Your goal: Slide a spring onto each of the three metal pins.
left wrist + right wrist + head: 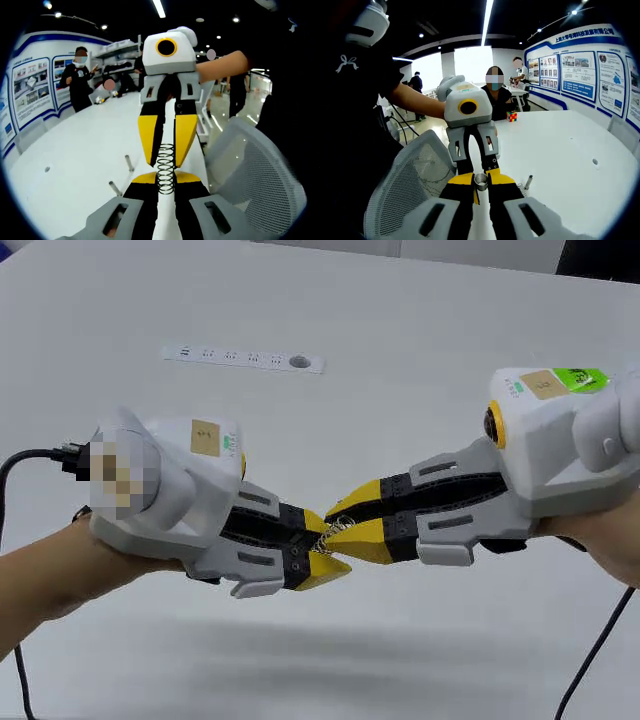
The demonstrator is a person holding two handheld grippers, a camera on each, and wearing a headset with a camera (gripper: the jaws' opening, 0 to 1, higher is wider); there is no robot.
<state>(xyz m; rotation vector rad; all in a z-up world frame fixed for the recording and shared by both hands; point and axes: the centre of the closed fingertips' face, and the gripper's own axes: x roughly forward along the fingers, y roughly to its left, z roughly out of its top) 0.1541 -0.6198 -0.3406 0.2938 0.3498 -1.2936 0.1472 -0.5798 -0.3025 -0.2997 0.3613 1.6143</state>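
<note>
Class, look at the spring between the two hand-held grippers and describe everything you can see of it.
The spring is a small, open-wound coil of thin metal wire, straight and undeformed. It is held in the air above the white table. One end sits between the jaws of the left hand-held gripper, the other between the yellow tips of the right hand-held gripper. Seen end-on, its bore looks hollow.

An office showroom: wall display boards (585, 70), a long white table (570, 150), a mesh chair (255, 165).
</note>
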